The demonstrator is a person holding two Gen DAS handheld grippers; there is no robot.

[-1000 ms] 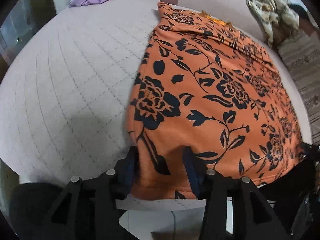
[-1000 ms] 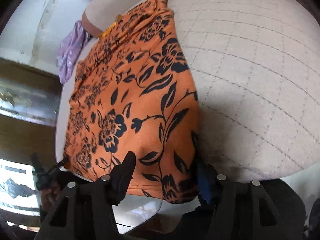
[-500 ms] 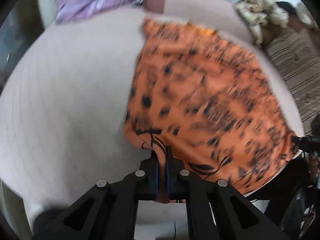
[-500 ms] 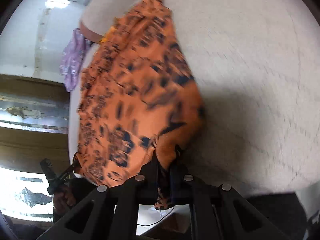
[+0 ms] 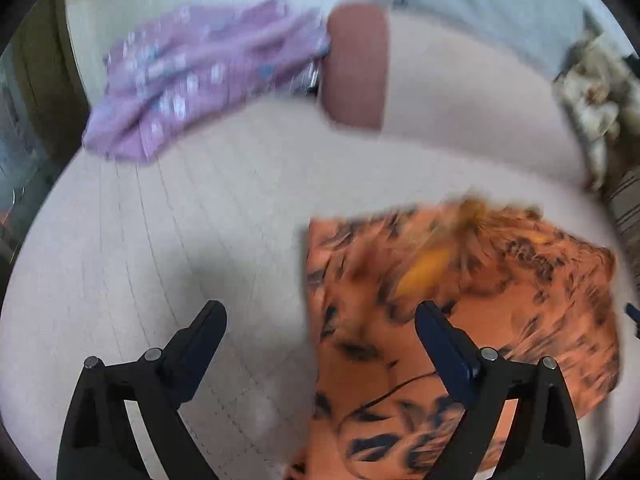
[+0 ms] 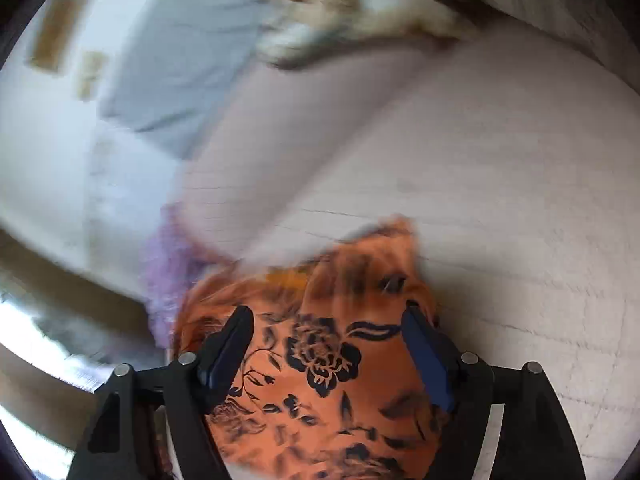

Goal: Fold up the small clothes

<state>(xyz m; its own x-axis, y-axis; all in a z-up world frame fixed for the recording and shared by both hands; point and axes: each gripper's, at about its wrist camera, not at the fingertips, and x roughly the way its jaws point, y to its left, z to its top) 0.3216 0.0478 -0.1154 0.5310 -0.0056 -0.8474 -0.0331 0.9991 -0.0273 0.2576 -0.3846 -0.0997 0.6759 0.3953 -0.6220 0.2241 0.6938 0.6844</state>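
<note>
Letting go after one fold: both tools, left tool (image 5: pixel 316 344) and right tool (image 6: pixel 328 340), are opening, nothing pinched, over the orange black-flowered cloth garment (image 6: pixel 332 368) on the quilted beige sofa seat (image 5: pixel 160 240); next, re-grip an edge.

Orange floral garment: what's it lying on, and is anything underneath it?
The orange floral garment lies on the pale quilted cushion, whose stitched surface shows around it. Whatever sits directly beneath the garment is covered by the fabric and cannot be seen.
</note>
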